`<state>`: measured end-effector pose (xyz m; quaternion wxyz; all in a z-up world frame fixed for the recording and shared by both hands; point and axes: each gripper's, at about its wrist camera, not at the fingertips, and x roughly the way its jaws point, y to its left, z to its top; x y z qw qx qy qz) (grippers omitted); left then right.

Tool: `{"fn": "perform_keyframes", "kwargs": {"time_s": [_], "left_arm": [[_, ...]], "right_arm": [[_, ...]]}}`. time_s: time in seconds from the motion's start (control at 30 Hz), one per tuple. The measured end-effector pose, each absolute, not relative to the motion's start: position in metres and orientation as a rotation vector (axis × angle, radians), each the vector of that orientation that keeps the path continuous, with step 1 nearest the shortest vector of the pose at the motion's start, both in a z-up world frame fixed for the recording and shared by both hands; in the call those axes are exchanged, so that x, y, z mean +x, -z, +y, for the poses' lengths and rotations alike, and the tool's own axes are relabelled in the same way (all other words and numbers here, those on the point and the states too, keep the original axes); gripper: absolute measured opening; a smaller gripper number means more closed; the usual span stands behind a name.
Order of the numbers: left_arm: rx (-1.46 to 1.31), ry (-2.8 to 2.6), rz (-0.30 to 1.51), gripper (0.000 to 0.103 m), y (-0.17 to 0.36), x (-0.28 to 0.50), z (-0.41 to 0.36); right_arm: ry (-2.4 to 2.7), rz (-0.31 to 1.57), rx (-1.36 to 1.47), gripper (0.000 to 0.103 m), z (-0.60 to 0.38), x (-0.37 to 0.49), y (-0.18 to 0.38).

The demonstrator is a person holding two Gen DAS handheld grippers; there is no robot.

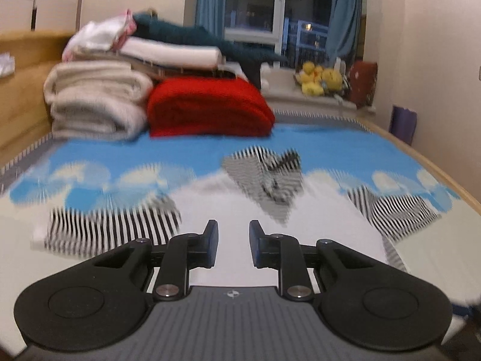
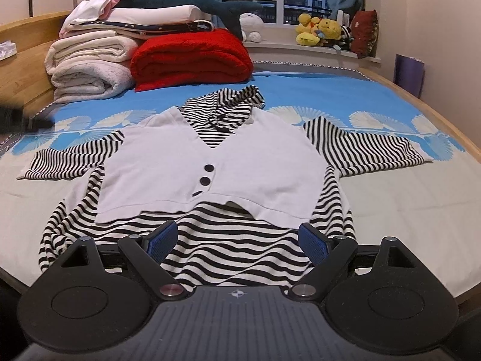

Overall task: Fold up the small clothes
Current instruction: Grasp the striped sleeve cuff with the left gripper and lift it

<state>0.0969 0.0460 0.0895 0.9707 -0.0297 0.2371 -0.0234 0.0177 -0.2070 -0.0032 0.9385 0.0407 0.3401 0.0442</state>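
Observation:
A small hooded top [image 2: 210, 162] lies spread flat on the bed, front up: white vest body with two dark buttons, black-and-white striped sleeves, hood and hem. My right gripper [image 2: 237, 240] is wide open and empty, just above the striped hem at the near edge. My left gripper [image 1: 233, 243] is partly open and empty, low over the white body of the top [image 1: 228, 207], between the striped sleeves. The left wrist view is blurred. A dark blurred shape [image 2: 18, 120] sits at the left edge of the right wrist view.
Folded white blankets [image 2: 87, 66] and a red blanket [image 2: 192, 57] are stacked at the bed's far left, with a plush shark on top. Plush toys [image 2: 321, 30] line the windowsill. The wooden bed frame [image 2: 445, 120] runs along the right side.

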Motion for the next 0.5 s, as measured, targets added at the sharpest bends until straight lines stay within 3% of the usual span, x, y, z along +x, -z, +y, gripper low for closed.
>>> {"fn": "perform_keyframes", "kwargs": {"time_s": [0.17, 0.27, 0.43, 0.5], "left_arm": [[-0.027, -0.026, 0.480, 0.024, -0.083, 0.179, 0.086], [-0.062, -0.085, 0.514, 0.024, -0.056, 0.212, 0.127], [-0.196, -0.255, 0.683, 0.024, 0.015, 0.248, 0.218], [-0.314, -0.337, 0.706, 0.024, 0.028, 0.256, 0.256]], "right_arm": [[-0.071, 0.663, 0.086, 0.062, -0.220, 0.018, -0.001], [-0.090, 0.626, 0.074, 0.057, -0.228, 0.019, -0.008], [-0.165, 0.593, 0.036, 0.056, -0.233, 0.050, -0.037], [-0.213, 0.577, 0.018, 0.070, -0.228, 0.071, -0.050]]}}
